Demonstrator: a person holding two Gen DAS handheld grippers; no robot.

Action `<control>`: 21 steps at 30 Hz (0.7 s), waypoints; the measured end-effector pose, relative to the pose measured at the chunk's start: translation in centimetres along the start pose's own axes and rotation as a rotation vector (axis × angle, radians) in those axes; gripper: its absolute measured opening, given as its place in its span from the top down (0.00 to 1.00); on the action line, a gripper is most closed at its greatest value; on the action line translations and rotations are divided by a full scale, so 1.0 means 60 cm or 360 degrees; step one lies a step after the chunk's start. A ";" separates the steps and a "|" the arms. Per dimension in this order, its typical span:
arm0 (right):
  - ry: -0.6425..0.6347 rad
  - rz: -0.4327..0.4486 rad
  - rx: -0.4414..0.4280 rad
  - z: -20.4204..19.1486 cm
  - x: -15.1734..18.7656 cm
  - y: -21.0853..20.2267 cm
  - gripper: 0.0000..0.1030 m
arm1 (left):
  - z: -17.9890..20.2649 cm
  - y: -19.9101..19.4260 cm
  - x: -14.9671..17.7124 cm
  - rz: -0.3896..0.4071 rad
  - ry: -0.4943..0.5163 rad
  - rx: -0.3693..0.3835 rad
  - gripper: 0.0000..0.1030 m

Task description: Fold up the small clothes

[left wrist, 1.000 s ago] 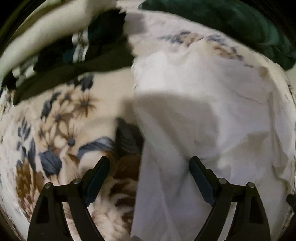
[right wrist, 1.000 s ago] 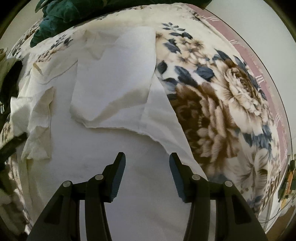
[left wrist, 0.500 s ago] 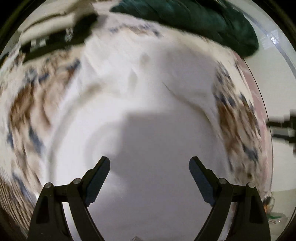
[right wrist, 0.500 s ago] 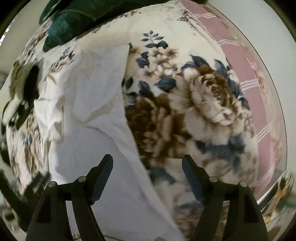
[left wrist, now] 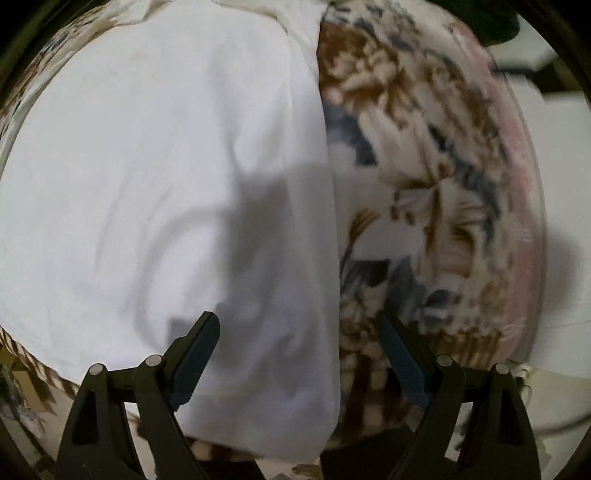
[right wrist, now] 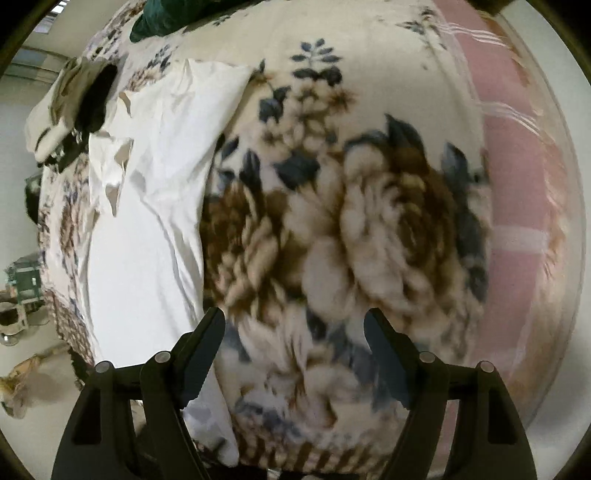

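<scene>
A white garment (left wrist: 166, 184) lies spread flat on a floral blanket (left wrist: 424, 192). In the left wrist view it fills the left and middle, with its right edge running down the frame. My left gripper (left wrist: 299, 350) is open and empty, hovering over the garment's right edge near the bed's front. In the right wrist view the same white garment (right wrist: 155, 206) lies at the left, with a folded-over flap at its far end. My right gripper (right wrist: 293, 347) is open and empty above the floral blanket (right wrist: 351, 229), to the right of the garment.
A pile of dark and cream clothes (right wrist: 77, 107) sits at the far left of the bed. A dark green cloth (right wrist: 166, 18) lies at the far end. A pink striped sheet (right wrist: 517, 166) shows at the right edge. Floor and furniture (right wrist: 26, 288) lie beyond the left edge.
Both grippers have swung to the right and pulled back toward the bed's front edge. The right gripper has opened wider and left the garment; it is now over the blanket.
</scene>
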State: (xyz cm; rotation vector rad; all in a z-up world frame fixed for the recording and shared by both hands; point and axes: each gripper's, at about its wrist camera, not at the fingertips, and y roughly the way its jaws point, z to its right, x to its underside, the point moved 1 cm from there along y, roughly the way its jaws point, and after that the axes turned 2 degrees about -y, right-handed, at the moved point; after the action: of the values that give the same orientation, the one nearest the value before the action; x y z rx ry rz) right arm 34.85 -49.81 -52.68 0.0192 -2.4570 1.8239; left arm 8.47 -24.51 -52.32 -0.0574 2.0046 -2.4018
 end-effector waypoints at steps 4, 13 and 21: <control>0.0041 0.0047 -0.0181 -0.002 -0.105 0.042 0.23 | 0.001 0.024 -0.005 0.0071 -0.0039 -0.0061 0.16; 0.0218 0.0067 -0.0370 -0.024 -0.315 0.172 0.39 | -0.012 -0.010 -0.012 0.0306 -0.0033 -0.0013 0.99; 0.0088 0.0113 -0.0329 -0.103 -0.340 0.114 0.97 | -0.108 -0.113 -0.011 0.0416 -0.0271 0.0122 0.99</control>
State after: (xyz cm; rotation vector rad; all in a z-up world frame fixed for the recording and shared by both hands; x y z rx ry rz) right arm 55.14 -42.71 -58.93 -0.1311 -2.6246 1.5627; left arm 8.96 -16.91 -46.81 0.0013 1.7271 -2.2268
